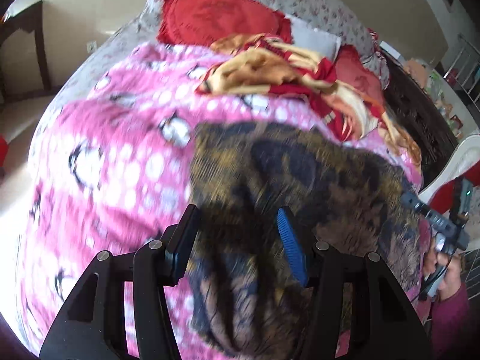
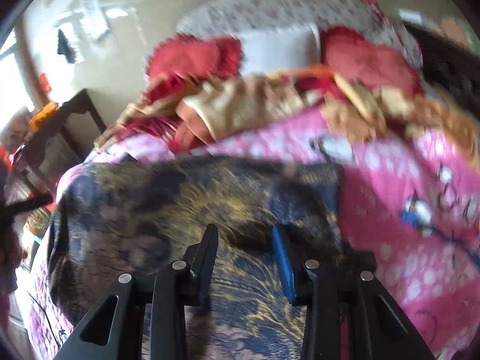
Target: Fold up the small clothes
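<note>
A dark garment point(image 1: 300, 174) with a brown, navy and gold pattern lies spread on a pink spotted blanket point(image 1: 120, 156). My left gripper point(image 1: 237, 219) hovers over its near left part, open, with cloth below the fingers and no pad pressing on it. In the right wrist view the same garment point(image 2: 150, 204) fills the foreground. My right gripper point(image 2: 243, 234) stands open over it, its blue pad point(image 2: 283, 267) clear of the fabric. A hand point(image 1: 447, 273) holds the right gripper at the garment's right edge. Both views are blurred.
A crumpled red and gold cloth point(image 1: 285, 72) lies beyond the garment. Red frilled pillows point(image 1: 216, 15) and a white pillow point(image 2: 279, 45) sit at the head of the floral-sheeted bed. A dark wooden table point(image 1: 27, 39) stands left, and dark furniture point(image 1: 420, 114) stands right.
</note>
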Motion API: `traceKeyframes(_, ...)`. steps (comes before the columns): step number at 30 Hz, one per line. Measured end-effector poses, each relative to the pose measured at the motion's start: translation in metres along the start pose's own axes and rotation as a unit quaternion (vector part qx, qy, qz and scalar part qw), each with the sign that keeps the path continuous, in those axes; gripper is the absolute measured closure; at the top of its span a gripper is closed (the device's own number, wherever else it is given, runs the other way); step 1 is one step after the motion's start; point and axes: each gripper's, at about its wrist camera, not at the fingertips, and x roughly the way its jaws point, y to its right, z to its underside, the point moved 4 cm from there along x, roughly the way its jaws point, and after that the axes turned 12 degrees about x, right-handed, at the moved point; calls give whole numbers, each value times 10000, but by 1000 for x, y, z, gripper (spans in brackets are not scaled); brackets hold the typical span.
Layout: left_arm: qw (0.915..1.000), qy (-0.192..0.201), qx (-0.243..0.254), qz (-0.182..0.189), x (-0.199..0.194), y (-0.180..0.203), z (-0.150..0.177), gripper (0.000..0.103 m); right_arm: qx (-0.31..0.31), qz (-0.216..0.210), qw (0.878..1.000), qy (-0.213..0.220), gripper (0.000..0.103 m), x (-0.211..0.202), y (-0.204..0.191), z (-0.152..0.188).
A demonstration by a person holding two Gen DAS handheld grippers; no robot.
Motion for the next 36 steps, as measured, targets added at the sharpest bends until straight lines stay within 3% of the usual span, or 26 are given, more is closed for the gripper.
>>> traceKeyframes(4,9992,88,-210,325,-25,-6,37,48,246,-373,9989,126,67,-31,-2,1)
traceKeyframes(5,9991,95,-199,373,-30,-7,47,47,144,-433,9987,228,60,-45,-4,6)
traceKeyframes(7,9988,10,-167,463,-33,-6,64,47,-14,-401,9986,339,53,-62,-4,19)
traceKeyframes(11,9964,-261,23,804,-28,3,95,47,36,-200,9998,84,53,-78,12,59)
traceKeyframes(15,9964,-159,67,832,-22,9,98,47,478,-50,9988,-130,53,-82,38,92)
traceKeyframes(17,9937,-232,-129,1089,-13,10,97,48,702,-14,9974,-182,53,-81,48,100)
traceKeyframes(19,9891,-321,-279,1410,-3,13,95,53,834,46,9963,-179,53,-82,57,107)
traceKeyframes(22,9872,-444,-226,1512,9,23,95,68,1025,-61,9946,-143,53,-82,64,111)
traceKeyframes(23,9870,-472,-200,1525,11,26,95,80,1081,-85,9940,-166,53,-80,66,112)
traceKeyframes(24,9866,-501,-192,1538,13,27,95,89,1144,-122,9931,-226,54,-76,68,113)
traceKeyframes(26,9852,-475,-213,1632,10,29,94,94,1185,-235,9920,-356,72,-69,68,114)
traceKeyframes(29,9841,-405,-26,1728,-8,31,90,96,1208,-327,9914,-385,90,-65,68,114)
traceKeyframes(33,9855,-264,574,1578,-47,36,86,99,1077,-339,9935,-171,92,-85,60,108)
traceKeyframes(36,9867,-217,725,1440,-68,31,95,100,1048,-414,9936,54,92,-108,54,100)
